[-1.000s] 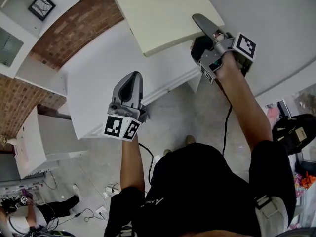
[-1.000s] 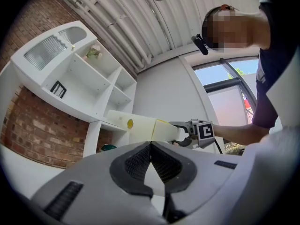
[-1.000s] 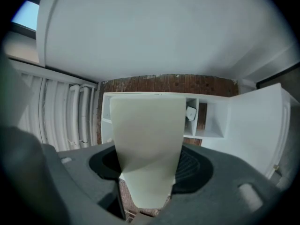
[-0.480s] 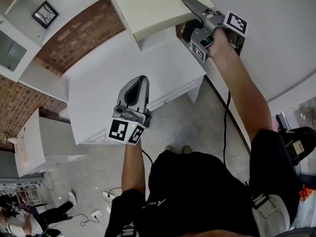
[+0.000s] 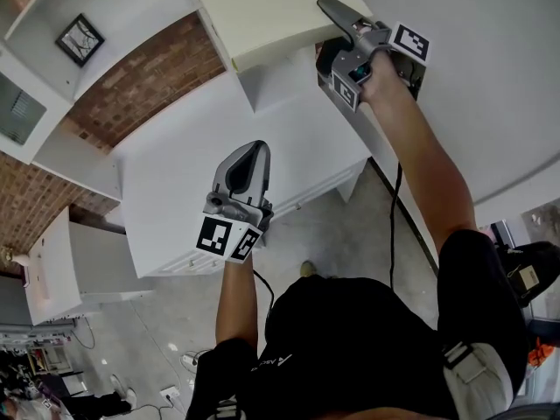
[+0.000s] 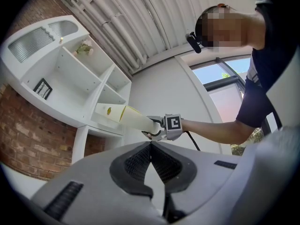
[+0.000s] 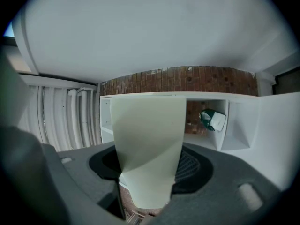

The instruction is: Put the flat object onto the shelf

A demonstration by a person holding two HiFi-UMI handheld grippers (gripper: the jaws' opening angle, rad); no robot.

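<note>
Overhead, the head view shows the right gripper raised at arm's length and clamped on one end of a pale cream board, which runs from the jaws toward the white shelf unit at the upper left. A small framed picture stands in one compartment of that unit, and a band of brick wall lies just below it. On the near side of the brick, farther from the shelf unit, sits a broad white cabinet. The left gripper hangs over the cabinet, well apart from the board and holding nothing. From the left gripper view, that gripper's two dark pads meet at the tips with only a narrow slit lower down, and nothing sits between them. Beyond them the board reaches up to the outer edge of the shelf unit's lower right compartment; whether it touches the ledge cannot be told. The framed picture stands in a compartment to the left of the board's tip, and a small bunch of flowers stands on the level above it. In the right gripper view, the board rises straight out from between the jaws, which press on it from both sides. It covers the middle of the shelf unit, and a green and white object lies in the compartment just right of the board.
</note>
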